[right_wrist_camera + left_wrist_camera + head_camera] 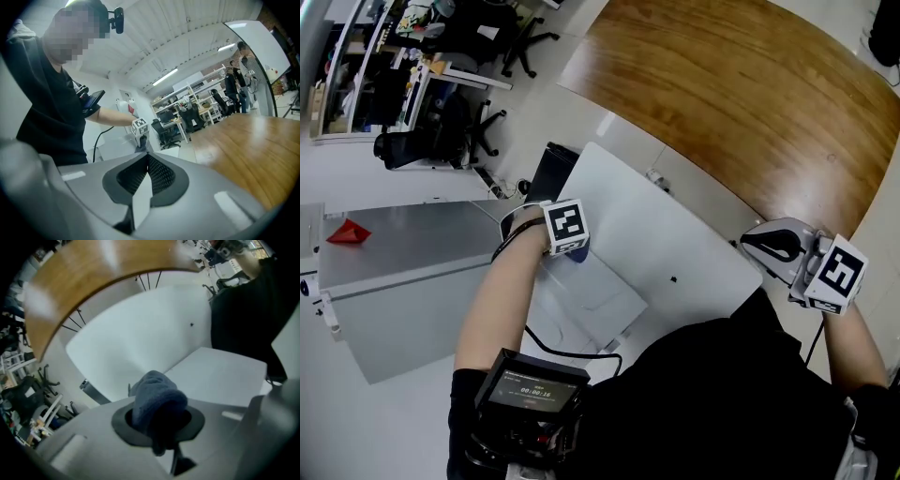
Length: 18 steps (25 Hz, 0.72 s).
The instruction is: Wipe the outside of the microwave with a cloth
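Clearly the left tool (570, 246) is the one placed for the wipe. Its jaws are clamped on a bunched blue cloth (157, 397), whose free end pokes out over the white microwave (591, 305) on the white desk (694, 234). The microwave's flat top lies right under and ahead of the cloth, stretching back toward the person; whether they touch, I cannot tell. The right tool (147, 176), jaws pressed together on nothing, hangs well aside near the wooden table (750, 94).
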Each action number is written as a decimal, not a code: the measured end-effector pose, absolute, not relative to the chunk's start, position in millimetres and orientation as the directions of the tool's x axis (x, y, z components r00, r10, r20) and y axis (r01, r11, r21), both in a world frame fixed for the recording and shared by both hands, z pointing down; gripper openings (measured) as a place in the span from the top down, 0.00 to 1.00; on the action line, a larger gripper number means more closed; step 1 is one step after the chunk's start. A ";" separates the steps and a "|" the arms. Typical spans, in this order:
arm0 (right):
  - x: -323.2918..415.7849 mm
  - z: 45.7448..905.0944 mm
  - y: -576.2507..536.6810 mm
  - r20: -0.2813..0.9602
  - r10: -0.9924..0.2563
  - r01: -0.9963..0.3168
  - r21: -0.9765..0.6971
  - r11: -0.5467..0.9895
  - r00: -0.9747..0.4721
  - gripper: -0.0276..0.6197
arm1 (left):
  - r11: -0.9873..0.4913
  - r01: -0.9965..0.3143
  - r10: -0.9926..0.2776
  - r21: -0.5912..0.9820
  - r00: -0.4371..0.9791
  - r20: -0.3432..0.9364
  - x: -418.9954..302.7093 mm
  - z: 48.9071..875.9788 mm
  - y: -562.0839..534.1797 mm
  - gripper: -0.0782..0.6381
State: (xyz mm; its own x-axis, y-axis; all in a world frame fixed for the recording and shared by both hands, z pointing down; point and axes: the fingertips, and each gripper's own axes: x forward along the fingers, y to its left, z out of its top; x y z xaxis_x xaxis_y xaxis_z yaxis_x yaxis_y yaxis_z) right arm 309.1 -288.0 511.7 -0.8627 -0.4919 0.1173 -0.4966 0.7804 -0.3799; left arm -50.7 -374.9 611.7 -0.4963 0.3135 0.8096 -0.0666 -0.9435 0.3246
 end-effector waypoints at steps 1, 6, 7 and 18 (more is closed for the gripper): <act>301.2 504.8 -289.5 0.099 -0.479 -0.479 -0.376 0.794 -0.872 0.95 | -0.951 -0.051 0.291 0.307 -0.487 0.823 -45.6 578.0 -373.5 0.81; 270.7 484.4 -297.1 0.033 -0.415 -0.397 -0.366 0.842 -0.909 0.95 | -0.943 -0.041 0.295 0.330 -0.561 0.773 -61.8 501.0 -342.7 0.81; 266.5 483.8 -299.9 0.023 -0.404 -0.384 -0.366 0.848 -0.914 0.95 | -0.938 -0.052 0.309 0.343 -0.579 0.755 -70.4 506.7 -337.1 0.81; 322.4 538.9 -277.1 0.132 -0.494 -0.496 -0.446 0.745 -0.860 0.95 | -0.868 -0.093 0.391 0.488 -0.732 0.557 -94.4 674.2 -328.0 0.82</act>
State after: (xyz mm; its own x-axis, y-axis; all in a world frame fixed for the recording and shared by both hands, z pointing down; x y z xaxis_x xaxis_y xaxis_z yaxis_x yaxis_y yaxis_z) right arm 322.4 -277.1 538.9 -0.8596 -0.4937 0.1318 -0.4963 0.7451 -0.4456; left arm -94.4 -328.0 674.2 -0.7324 0.3913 0.5571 -0.0925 -0.8679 0.4880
